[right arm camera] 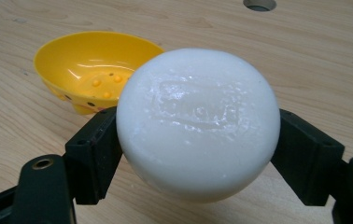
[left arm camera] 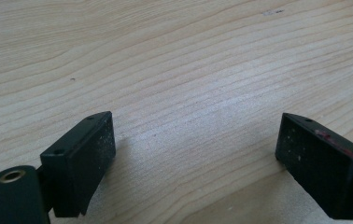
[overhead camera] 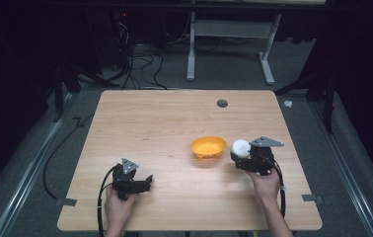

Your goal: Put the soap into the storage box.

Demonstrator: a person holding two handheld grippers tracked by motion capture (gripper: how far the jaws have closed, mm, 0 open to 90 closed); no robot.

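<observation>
Right claw (overhead camera: 242, 157), centre right of the high view: jaws closed on the sides of a white soap bar (right arm camera: 198, 122), held clear of the bench (overhead camera: 165, 123). Yellow bowl (overhead camera: 208, 147) just left of the soap, on the bench, not touching. Left claw (overhead camera: 147, 181), lower left: jaws wide apart, nothing between them, bare wood beneath.
</observation>
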